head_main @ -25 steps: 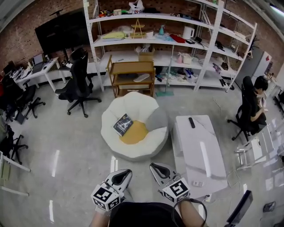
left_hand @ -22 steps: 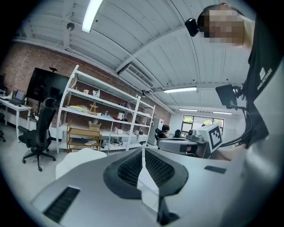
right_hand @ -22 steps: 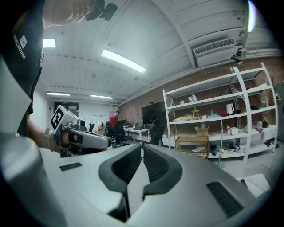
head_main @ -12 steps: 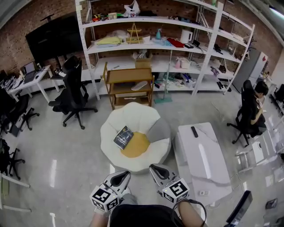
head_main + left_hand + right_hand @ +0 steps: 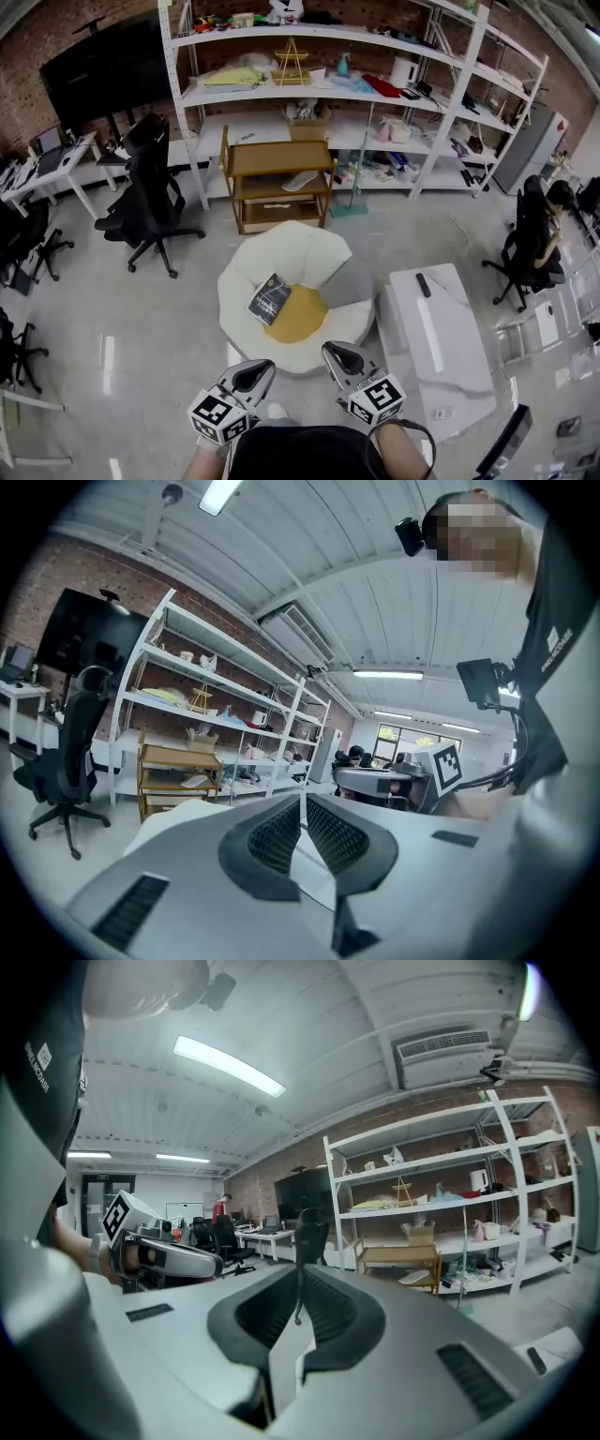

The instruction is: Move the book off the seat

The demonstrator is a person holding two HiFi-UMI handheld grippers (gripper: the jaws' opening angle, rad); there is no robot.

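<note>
1. While the book (image 5: 270,298) is lying flat on the white beanbag seat (image 5: 281,248), partly over its yellow cushion (image 5: 298,317) and towards the seat's left side in the head view, both grippers are hanging close to the person's body, well apart from it.
2. The left gripper (image 5: 251,373) is keeping its jaws pressed together with nothing between them, and the right gripper (image 5: 339,356) is doing the same. Whichever one is going for the book is needing to spread wide before it gets there.
3. Because the book is resting on soft padding, I am judging that coming in low at a free edge is working best, with one jaw sliding under the cover and one over it. Pressing down from above is risking sinking the book into the cushion.
4. The left gripper is sitting more nearly in line with the book, so it is looking like the natural one to lead.
5. The low white bench (image 5: 441,328) is standing just right of the seat and offering bare surface beside a dark remote (image 5: 423,285), so it is seeming a sensible place to set the book down.
</note>
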